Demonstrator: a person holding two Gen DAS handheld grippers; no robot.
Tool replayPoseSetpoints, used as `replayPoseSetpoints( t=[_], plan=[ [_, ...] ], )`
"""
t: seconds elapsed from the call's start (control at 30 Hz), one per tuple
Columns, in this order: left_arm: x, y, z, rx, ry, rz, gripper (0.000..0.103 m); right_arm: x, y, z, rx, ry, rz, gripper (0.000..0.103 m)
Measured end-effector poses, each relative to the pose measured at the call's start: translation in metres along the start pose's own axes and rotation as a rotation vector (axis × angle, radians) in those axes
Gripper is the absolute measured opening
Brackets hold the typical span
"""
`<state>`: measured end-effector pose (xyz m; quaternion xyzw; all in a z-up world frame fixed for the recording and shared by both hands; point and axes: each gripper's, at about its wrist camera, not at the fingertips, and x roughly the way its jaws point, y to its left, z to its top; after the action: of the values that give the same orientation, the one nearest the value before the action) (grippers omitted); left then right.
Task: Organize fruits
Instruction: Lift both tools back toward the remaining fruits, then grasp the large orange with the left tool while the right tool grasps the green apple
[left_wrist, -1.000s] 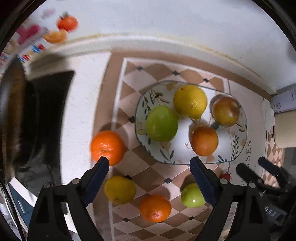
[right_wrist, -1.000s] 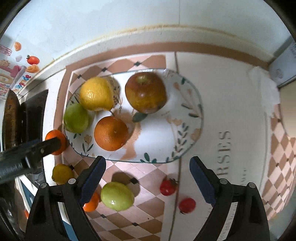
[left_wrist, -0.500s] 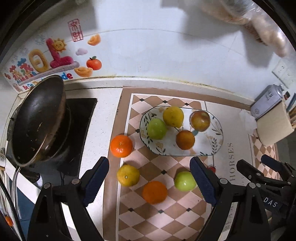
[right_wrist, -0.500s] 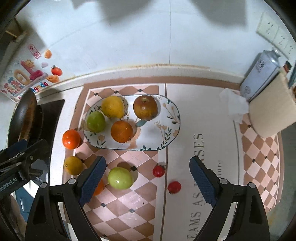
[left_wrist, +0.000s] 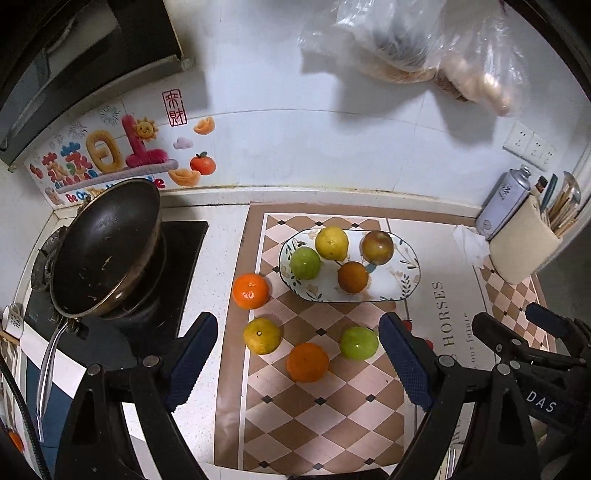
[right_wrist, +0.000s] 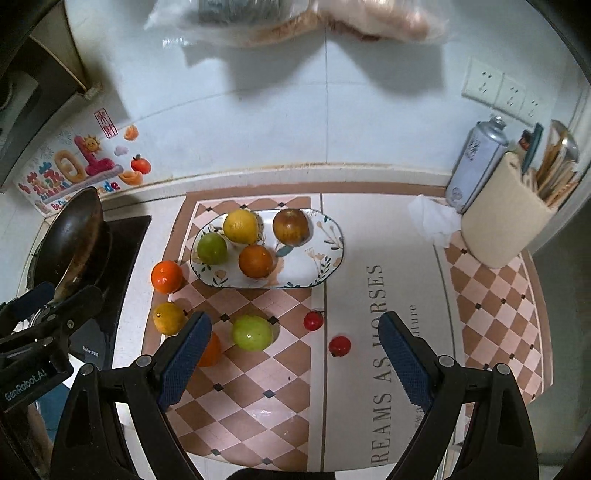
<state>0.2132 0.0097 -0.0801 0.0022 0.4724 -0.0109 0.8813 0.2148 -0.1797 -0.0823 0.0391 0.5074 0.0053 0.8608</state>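
An oval patterned plate (left_wrist: 406, 275) (right_wrist: 328, 254) on the checkered mat holds a yellow lemon (left_wrist: 331, 243), a green apple (left_wrist: 305, 262), an orange (left_wrist: 352, 277) and a reddish-brown apple (left_wrist: 376, 242). Loose on the counter in front of it lie an orange (left_wrist: 250, 290), a yellow-orange citrus (left_wrist: 262, 335), another orange (left_wrist: 307, 362), a green apple (left_wrist: 358, 343) (right_wrist: 252, 332) and two small red tomatoes (right_wrist: 313, 320) (right_wrist: 340, 345). My left gripper (left_wrist: 299, 363) and right gripper (right_wrist: 291, 356) are both open, empty and held high above the loose fruit.
A black wok (left_wrist: 107, 247) sits on the stove at left. A spray can (right_wrist: 476, 162), a beige utensil holder (right_wrist: 506, 210) and a crumpled tissue (right_wrist: 432, 218) stand at the back right. Plastic bags (left_wrist: 424, 40) hang on the wall above.
Both grippers have pulled up and back from the plate, so the fruit now looks smaller and more of the wall shows. Both stayed open and empty; no fruit moved.
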Motion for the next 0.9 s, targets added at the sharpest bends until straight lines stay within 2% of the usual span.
replayPoseSetpoints(
  t=[0.2,0.33,0.37,0.4,0.5,0.6,0.77,0.9],
  plan=[
    [-0.004,0.004,-0.010,-0.027,-0.002,-0.008,0.089,-0.013,-0.004,-0.012,0.029,-0.018,0.008,0.094],
    [0.021,0.007,-0.015,-0.009,0.043,0.057,0.093,0.002,-0.009,-0.016,0.062,0.018,0.056,0.094],
    [0.034,0.009,-0.018,-0.006,0.068,0.086,0.101,0.011,-0.011,-0.018,0.074,0.042,0.086,0.094],
    [0.044,0.011,-0.021,-0.003,0.087,0.101,0.103,0.020,-0.011,-0.019,0.082,0.062,0.107,0.094],
    [0.080,0.019,-0.034,-0.009,0.173,0.139,0.103,0.057,-0.013,-0.024,0.112,0.141,0.170,0.094],
    [0.111,0.029,-0.046,-0.030,0.249,0.173,0.103,0.110,-0.013,-0.031,0.150,0.259,0.228,0.094],
    [0.150,0.049,-0.059,-0.120,0.362,0.155,0.103,0.185,-0.004,-0.038,0.190,0.378,0.279,0.094],
    [0.169,0.056,-0.063,-0.171,0.421,0.137,0.102,0.234,0.015,-0.038,0.167,0.447,0.289,0.090]
  ],
)
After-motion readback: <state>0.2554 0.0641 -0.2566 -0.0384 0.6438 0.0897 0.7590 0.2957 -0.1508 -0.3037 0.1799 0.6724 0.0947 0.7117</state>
